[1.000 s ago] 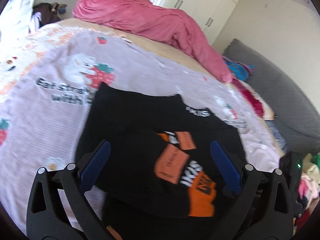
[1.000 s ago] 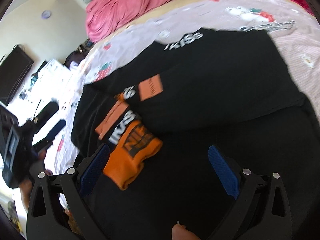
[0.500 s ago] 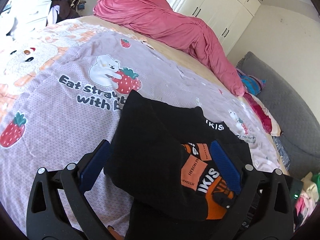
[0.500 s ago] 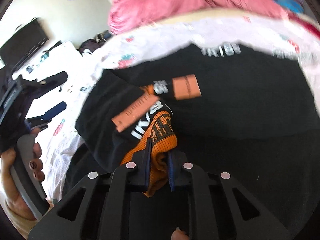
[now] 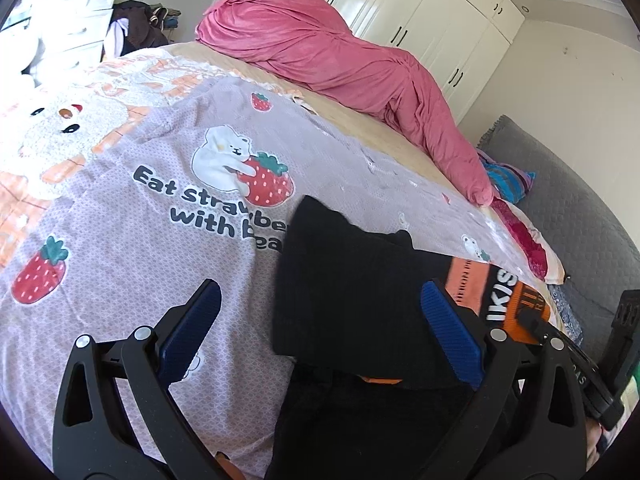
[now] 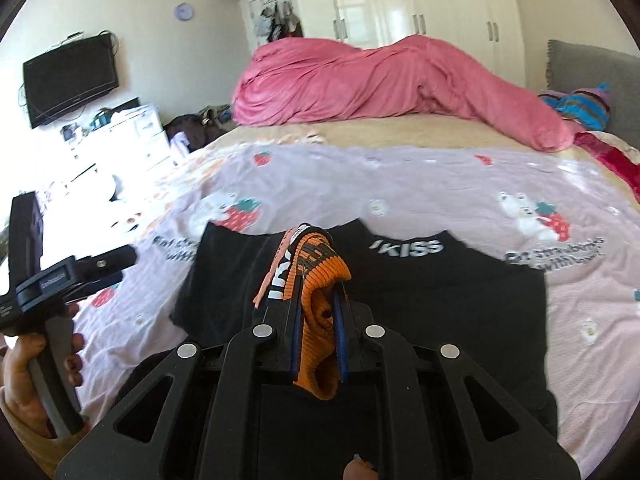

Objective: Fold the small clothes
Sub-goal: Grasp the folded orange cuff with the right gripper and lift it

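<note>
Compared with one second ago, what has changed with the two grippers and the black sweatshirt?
The right gripper, open a second ago, has shut on the orange cuff and lifted the sleeve up off the black sweatshirt, drawing it toward the right. The left gripper has shifted left; the garment now lies mostly by its right finger. It remains open and holds nothing. The sweatshirt body stays on the strawberry bedspread, and the pink duvet is unmoved.

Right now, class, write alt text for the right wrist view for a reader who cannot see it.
The right gripper is shut on the ribbed orange cuff of a black sweater, lifting it above a strawberry-print lilac bedspread. A crumpled pink duvet lies behind; the left gripper is at left.
</note>
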Demonstrator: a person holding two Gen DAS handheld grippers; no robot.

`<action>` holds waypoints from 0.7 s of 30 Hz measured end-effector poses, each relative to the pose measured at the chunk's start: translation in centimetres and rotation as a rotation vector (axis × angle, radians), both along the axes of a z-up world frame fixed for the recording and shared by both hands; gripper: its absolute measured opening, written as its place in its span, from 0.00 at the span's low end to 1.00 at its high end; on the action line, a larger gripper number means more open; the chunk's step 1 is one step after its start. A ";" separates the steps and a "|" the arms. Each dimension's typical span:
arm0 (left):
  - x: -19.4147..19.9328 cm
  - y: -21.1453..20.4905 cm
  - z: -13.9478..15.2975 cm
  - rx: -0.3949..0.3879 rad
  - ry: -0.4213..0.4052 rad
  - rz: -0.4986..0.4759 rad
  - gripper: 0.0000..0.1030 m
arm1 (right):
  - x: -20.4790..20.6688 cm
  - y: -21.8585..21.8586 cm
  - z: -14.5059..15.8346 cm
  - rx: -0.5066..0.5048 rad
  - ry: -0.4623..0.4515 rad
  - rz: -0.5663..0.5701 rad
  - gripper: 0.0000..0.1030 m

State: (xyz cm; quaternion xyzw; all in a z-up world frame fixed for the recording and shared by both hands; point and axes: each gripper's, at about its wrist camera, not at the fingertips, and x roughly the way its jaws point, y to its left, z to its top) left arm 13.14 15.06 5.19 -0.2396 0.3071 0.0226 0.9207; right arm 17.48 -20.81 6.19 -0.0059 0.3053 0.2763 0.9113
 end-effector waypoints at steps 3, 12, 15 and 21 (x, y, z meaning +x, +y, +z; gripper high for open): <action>0.0 0.0 0.0 0.006 0.001 0.005 0.91 | 0.7 -1.7 -0.6 0.017 0.011 -0.042 0.12; 1.2 -1.5 -0.6 0.032 0.027 -0.029 0.91 | 1.1 -4.5 -1.5 0.003 0.003 -0.127 0.12; 1.7 -2.5 -0.6 0.033 0.026 -0.068 0.91 | 1.1 -5.1 -1.4 -0.002 0.000 -0.151 0.12; 2.6 -4.1 -1.0 0.028 0.039 -0.117 0.91 | 1.6 -6.5 -1.7 -0.001 0.007 -0.190 0.12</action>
